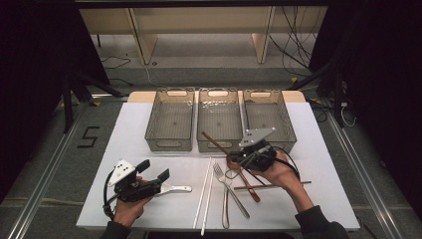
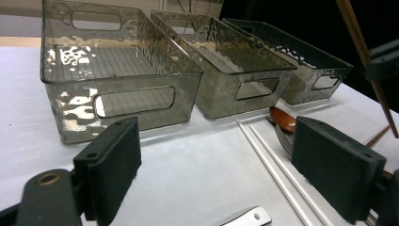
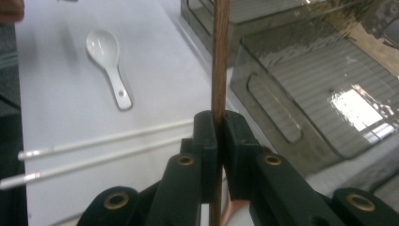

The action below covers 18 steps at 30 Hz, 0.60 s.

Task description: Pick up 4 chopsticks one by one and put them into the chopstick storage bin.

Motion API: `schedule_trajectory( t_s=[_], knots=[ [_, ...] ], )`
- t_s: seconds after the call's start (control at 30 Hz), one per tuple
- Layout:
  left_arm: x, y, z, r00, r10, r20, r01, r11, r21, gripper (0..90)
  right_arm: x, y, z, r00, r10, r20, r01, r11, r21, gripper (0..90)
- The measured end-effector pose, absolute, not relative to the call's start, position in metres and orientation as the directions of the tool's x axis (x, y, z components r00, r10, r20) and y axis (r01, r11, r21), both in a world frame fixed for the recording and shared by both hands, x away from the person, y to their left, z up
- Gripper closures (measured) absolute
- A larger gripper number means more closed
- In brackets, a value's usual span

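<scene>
The right gripper [image 3: 217, 136] is seen clamped shut on a brown wooden chopstick [image 3: 220, 56], the pads pinching it a short way up its length, with the stick carried clear of the table in front of the middle bin [image 1: 219, 124]. In the high view the chopstick [image 1: 215, 142] runs on a slant, its long axis pointing from the gripper up and to the left toward the bins (the far end lying over the near wall of the middle bin). The left gripper [image 1: 154, 170] is held with jaws wide apart and nothing between them, just beside a white spoon [image 1: 174, 189]. A second brown chopstick [image 1: 271, 186], a fork [image 1: 230, 191] and a pair of white chopsticks [image 1: 205, 196] are noted on the table. Risk is judged as follows: with so narrow a pinch, the stick could pivot or slip; its far end could catch the bin rim.
</scene>
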State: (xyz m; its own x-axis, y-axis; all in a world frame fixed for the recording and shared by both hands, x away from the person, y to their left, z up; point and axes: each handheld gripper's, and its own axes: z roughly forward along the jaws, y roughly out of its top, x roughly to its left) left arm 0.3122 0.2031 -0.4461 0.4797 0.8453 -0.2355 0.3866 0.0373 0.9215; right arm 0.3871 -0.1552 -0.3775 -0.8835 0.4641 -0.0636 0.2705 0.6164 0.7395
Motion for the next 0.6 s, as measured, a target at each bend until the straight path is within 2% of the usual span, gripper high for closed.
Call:
schedule_trajectory(
  t_s=[0.27, 0.6],
  knots=[
    [0.312, 0.204, -0.446, 0.481, 0.844, -0.237, 0.384, 0.040, 0.922, 15.9, 0.404, -0.130, -0.370, -0.868, 0.496, -0.015, 0.302, 0.552, 0.777, 85.2],
    [0.312, 0.204, -0.445, 0.482, 0.843, -0.237, 0.384, 0.040, 0.923, 15.9, 0.432, -0.094, -0.359, -0.810, 0.583, 0.059, 0.374, 0.437, 0.818, 85.2]
  ],
)
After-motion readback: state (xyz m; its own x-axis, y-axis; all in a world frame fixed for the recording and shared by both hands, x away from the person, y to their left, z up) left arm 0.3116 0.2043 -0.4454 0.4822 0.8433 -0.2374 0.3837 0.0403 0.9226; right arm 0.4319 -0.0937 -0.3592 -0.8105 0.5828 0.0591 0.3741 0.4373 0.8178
